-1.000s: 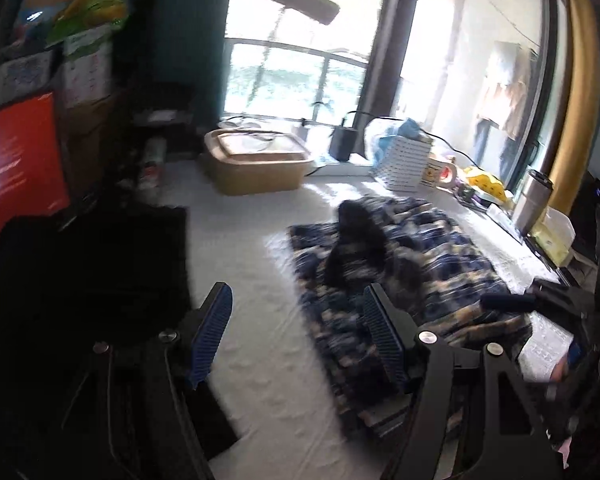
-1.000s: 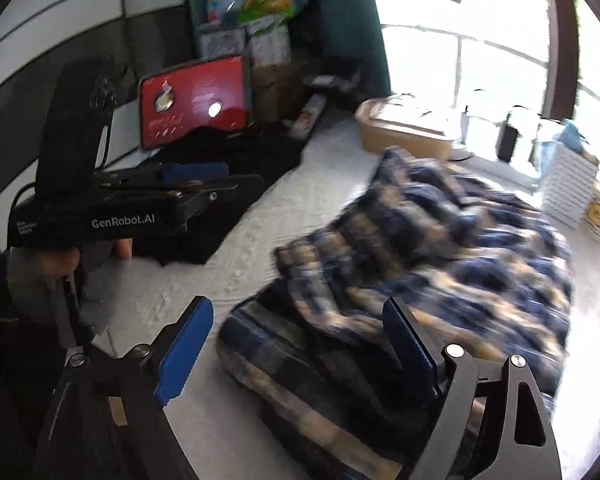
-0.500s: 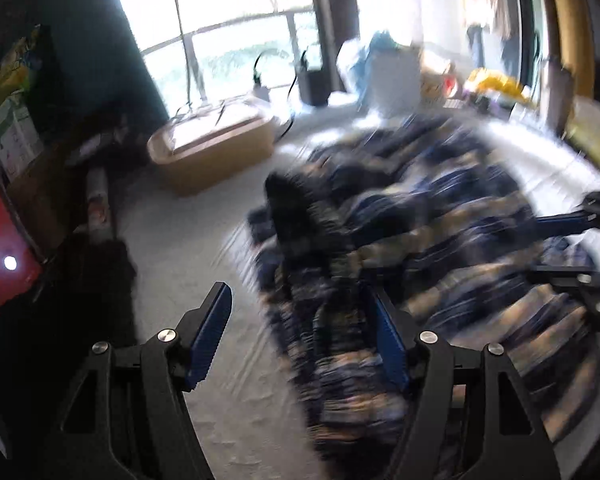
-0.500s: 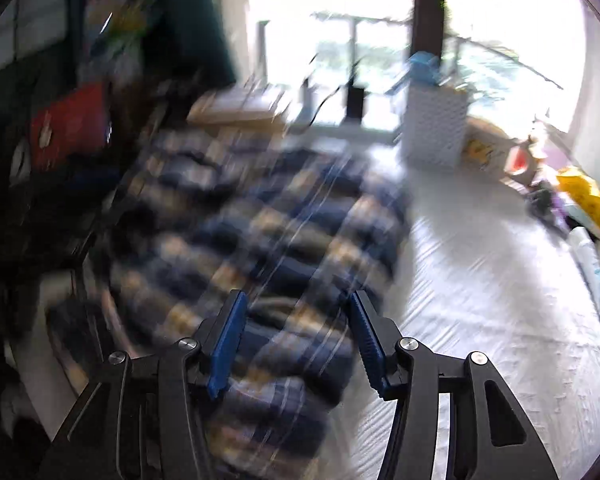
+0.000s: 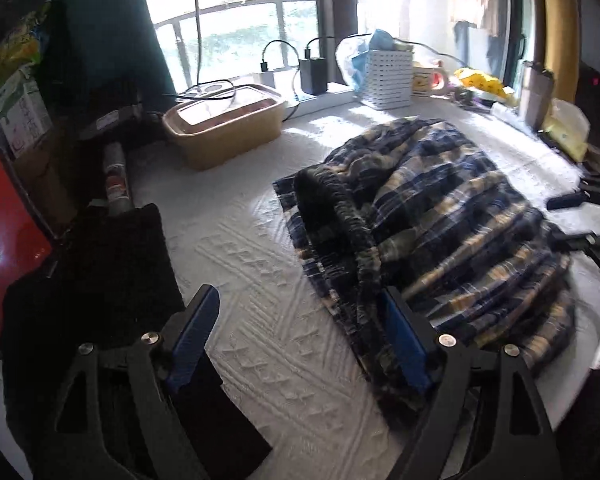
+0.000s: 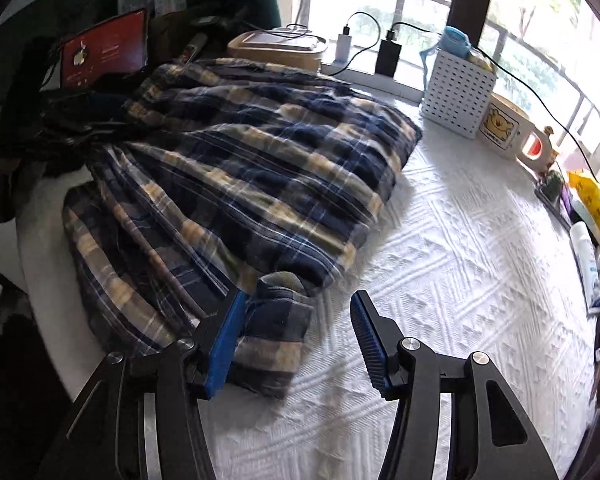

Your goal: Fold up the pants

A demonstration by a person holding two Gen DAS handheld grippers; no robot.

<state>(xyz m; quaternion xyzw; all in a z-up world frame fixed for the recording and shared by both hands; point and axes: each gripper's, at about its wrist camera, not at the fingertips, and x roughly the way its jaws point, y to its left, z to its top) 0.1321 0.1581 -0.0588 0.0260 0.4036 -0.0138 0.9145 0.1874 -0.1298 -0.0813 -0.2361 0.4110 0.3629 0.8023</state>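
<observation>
Blue, cream and black plaid pants lie bunched in a heap on the white textured bedspread. Their dark elastic waistband runs toward my left gripper. My left gripper is open and empty, over the bedspread at the heap's left edge; its right finger sits by the waistband end. In the right wrist view the pants fill the left half. My right gripper is open and empty, with a folded corner of the pants just inside its left finger.
A tan lidded box, chargers, a white perforated basket and a mug line the window sill. A red-screen tablet and black cloth lie at the left. Small items crowd the right edge.
Both grippers swung around the heap and stayed open. The right gripper moved from the left side to the pants' near right corner. The left gripper dropped closer to the waistband edge.
</observation>
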